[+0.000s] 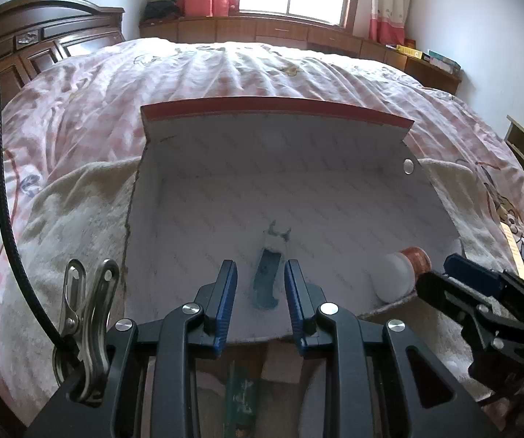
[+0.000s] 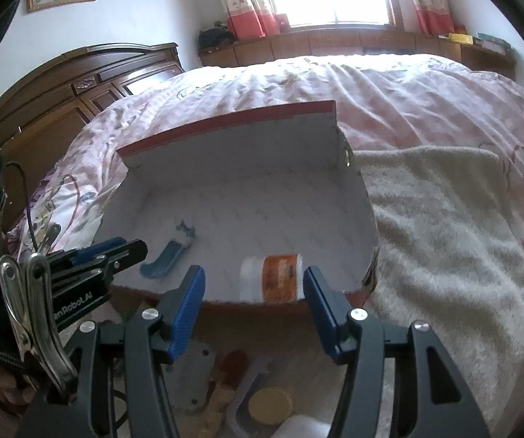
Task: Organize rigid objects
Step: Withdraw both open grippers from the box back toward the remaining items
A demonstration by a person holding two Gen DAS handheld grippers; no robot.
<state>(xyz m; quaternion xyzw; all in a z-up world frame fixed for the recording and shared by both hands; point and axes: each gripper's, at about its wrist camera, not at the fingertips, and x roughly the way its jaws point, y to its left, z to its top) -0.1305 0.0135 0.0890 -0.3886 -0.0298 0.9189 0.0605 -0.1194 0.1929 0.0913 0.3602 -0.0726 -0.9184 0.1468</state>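
Box (image 1: 280, 168) faced; grippers (image 1: 258, 284) angled downward.

The open white cardboard box (image 1: 225, 182) looked matt; the fluffy cream towel (image 2: 444, 226) rough; the dark wooden headboard (image 2: 90, 84) glossy.

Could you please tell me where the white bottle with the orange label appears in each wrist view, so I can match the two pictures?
Left wrist view: the white bottle lies at the lower right, in the near right corner of the open box.
Right wrist view: the bottle lies low in the middle, by the box's near wall.
Shared landmark: the blue tool on the box floor, left of the bottle.
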